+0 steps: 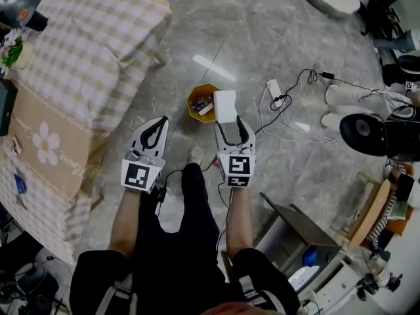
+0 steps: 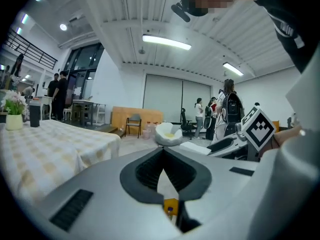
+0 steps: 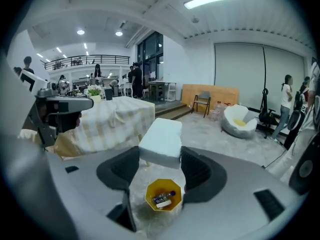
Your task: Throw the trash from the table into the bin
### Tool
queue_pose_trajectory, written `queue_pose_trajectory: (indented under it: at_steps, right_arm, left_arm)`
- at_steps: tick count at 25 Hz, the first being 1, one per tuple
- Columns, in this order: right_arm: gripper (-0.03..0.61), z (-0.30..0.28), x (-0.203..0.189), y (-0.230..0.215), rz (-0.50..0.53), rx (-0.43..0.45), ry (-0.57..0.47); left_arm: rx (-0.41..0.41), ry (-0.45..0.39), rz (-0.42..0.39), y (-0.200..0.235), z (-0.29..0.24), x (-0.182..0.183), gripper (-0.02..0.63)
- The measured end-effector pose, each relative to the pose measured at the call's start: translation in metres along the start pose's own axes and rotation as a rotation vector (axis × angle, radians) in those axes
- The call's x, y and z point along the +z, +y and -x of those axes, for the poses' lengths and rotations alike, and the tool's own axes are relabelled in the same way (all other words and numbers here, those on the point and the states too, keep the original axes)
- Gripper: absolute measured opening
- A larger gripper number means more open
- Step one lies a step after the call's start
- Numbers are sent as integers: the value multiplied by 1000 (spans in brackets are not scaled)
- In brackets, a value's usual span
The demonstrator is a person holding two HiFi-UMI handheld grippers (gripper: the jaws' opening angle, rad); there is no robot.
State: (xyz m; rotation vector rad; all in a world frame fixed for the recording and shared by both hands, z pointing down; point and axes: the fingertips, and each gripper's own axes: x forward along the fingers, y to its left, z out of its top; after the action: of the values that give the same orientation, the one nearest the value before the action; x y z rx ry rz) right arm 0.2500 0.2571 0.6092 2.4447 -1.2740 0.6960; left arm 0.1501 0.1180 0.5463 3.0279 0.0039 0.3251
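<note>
I am holding a white foam block (image 3: 161, 136) pinched in the right gripper (image 3: 161, 157), lengthwise along its jaws, over the floor near the right rim of the yellow bin (image 1: 191, 104), while the left gripper (image 1: 157, 125) is hanging slightly farther off, jaws pressed together, empty.

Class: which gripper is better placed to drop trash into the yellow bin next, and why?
Right. The right gripper holds a white block, with the yellow bin showing just below its jaws; the left gripper is shut and empty.
</note>
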Motion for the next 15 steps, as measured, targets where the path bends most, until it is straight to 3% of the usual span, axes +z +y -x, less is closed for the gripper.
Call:
queue_pose_trajectory:
  at_steps: [5,15]
  right_arm:
    - [270,-33,-61,-6,-21,11,37]
    - [270,-119,-190,-7,-26,27,101]
  left_arm:
    - [-4,27,2,-2,-20,-47,3]
    - [5,63,12,18,-48,-177,3]
